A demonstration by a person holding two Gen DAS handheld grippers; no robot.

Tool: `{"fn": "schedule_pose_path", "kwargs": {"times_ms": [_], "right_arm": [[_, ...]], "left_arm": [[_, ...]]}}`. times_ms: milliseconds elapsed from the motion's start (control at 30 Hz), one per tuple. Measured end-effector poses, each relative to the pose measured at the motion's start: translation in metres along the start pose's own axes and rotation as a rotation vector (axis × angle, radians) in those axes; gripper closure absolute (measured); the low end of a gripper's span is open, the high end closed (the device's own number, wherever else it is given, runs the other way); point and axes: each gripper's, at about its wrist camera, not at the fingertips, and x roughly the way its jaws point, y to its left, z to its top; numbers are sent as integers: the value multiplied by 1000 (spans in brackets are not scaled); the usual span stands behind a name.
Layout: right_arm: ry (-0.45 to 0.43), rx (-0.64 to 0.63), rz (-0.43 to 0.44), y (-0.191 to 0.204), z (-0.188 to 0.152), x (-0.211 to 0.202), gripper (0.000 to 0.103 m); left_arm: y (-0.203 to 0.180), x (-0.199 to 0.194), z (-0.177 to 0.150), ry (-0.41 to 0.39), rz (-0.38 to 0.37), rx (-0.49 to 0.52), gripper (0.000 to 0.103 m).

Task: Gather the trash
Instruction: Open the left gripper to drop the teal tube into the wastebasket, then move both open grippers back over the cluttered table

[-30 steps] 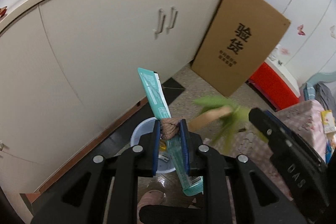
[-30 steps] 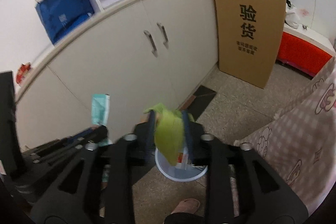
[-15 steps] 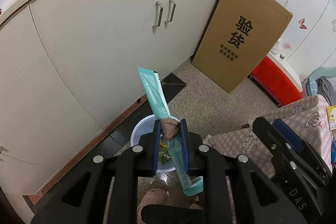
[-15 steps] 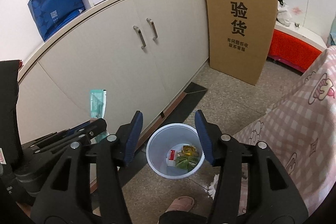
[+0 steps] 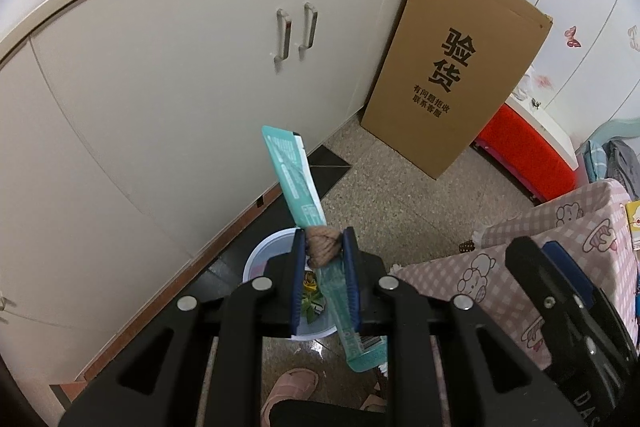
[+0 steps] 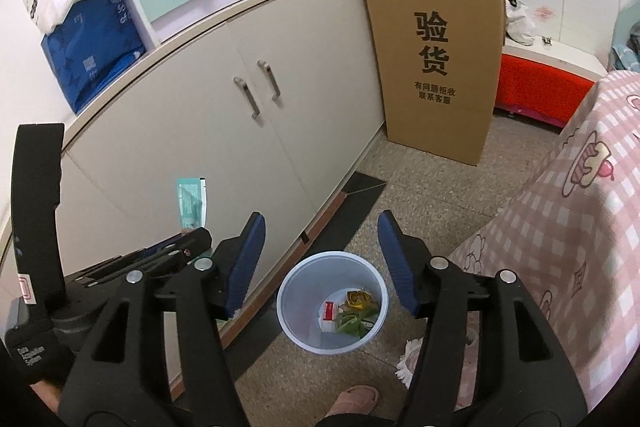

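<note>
My left gripper (image 5: 323, 247) is shut on a long teal wrapper (image 5: 294, 173) and a brown crumpled wad (image 5: 322, 249), held above a white trash bin (image 5: 256, 261) on the floor. My right gripper (image 6: 320, 231) is open and empty, above the same bin (image 6: 292, 291). Inside the bin lie a green scrap (image 6: 352, 323), a yellow wrapper (image 6: 358, 298) and a red-and-white packet (image 6: 329, 311). The teal wrapper also shows at the left of the right wrist view (image 6: 191, 201), above the left gripper's body (image 6: 160, 255).
White cabinets (image 6: 256, 131) stand behind the bin. A tall cardboard box (image 6: 436, 47) leans against them. A pink checked cloth (image 6: 568, 227) covers furniture on the right. A red box (image 6: 536, 91) sits beyond. My slippered foot (image 6: 356, 401) is near the bin.
My right gripper opened and the green scrap dropped into the bin. My left gripper keeps hold of the teal wrapper and brown wad and has tilted slightly over the bin.
</note>
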Motion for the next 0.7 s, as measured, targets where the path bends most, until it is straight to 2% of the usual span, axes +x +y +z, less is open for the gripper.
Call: {"fn": "schedule_pose_path", "kwargs": {"times_ms": [100,133,167,233,400,700], "right_arm": [[-2,12,-2,-4,0,1,44],[-1,14,-2,-5,0,1,44],[0,16,-5,-5,0,3,44],[8,25,-2,-8,-1,3,44],[15,31,-7,-14,-3,-2,43],[-18,58,-8,-21,-6,-33,42]], "left_arm": [[-3,3,4,-7,12,-4,82],[-3,4,5,-10,14,-15,78],[-2,6,6,-5,28,-23,65],[-3,10,5,5,52,-26,49],[-2,6,-1,21,48,-40,47],[-12,-31,-14,-21,17,-21,43]]}}
